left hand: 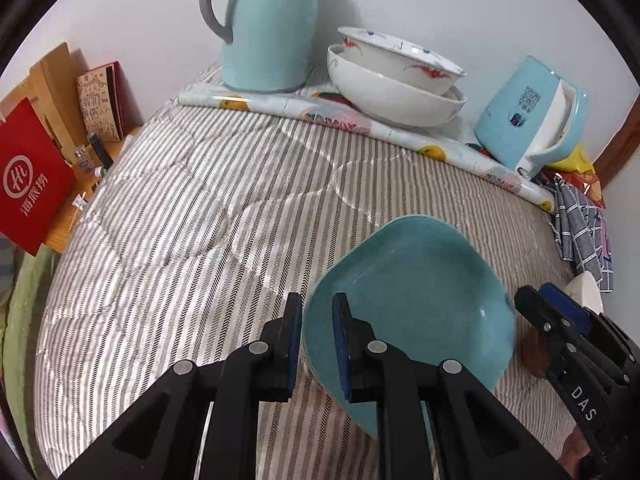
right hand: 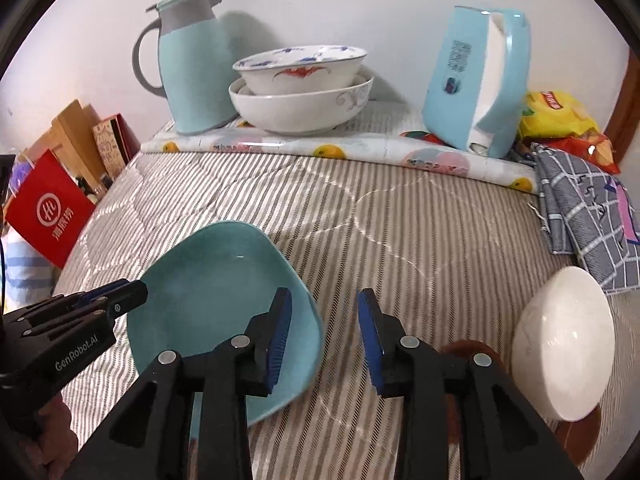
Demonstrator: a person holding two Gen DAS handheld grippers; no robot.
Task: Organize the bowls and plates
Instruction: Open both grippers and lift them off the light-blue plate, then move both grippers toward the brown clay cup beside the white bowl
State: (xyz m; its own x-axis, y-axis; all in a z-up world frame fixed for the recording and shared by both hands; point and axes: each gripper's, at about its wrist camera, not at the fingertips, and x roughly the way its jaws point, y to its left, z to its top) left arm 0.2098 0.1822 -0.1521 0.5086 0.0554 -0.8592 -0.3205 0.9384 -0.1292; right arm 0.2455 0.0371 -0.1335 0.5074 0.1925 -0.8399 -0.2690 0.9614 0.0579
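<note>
We clamp our left gripper point(left hand: 316, 344) on the rim of the teal squarish ceramic plate point(left hand: 416, 304), tilting it above the striped bench point(left hand: 192, 208); our right gripper point(right hand: 324, 336), fingers apart, holds nothing beside the plate, with the white bowl point(right hand: 564, 344) further right.

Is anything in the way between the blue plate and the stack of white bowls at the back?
Nothing visible is. Only bare striped cloth lies between the teal plate and the stacked white bowls.
</note>
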